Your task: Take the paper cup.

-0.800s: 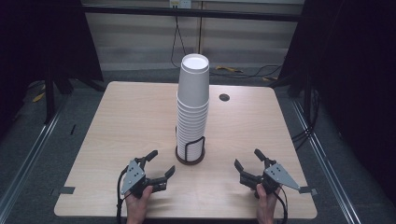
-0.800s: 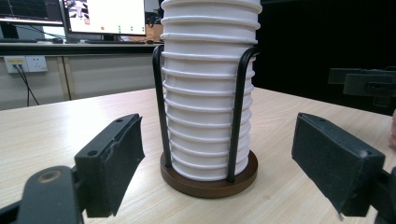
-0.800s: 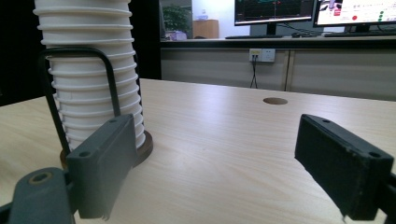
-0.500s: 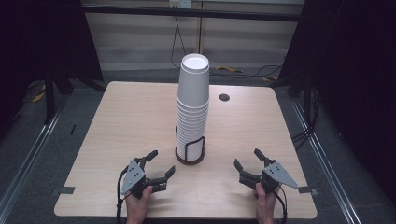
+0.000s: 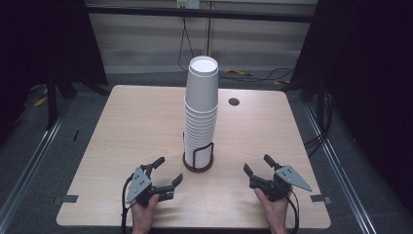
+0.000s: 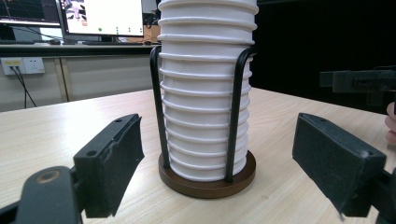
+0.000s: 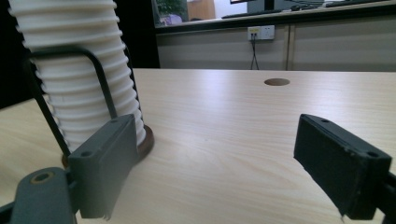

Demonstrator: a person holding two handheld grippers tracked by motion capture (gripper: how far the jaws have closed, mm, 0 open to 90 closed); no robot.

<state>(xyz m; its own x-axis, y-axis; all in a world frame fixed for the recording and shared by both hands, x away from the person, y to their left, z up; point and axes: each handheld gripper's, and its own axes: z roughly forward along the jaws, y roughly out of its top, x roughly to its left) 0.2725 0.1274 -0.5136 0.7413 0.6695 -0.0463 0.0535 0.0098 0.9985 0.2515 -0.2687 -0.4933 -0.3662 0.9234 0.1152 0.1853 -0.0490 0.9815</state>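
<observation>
Both jaws gaping, left gripper (image 5: 167, 172) and right gripper (image 5: 260, 164) low beside the cup stack (image 5: 200, 109) in its holder (image 5: 198, 163) at mid-table; we'd lift the top cup straight up.

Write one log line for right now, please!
left tongs: open, empty | right tongs: open, empty | cup stack: upright in holder | table: both hands resting near front edge

Cup stack (image 5: 200, 112) (in holder (image 5: 198, 158)) stands mid-table (image 5: 122, 126)
</observation>
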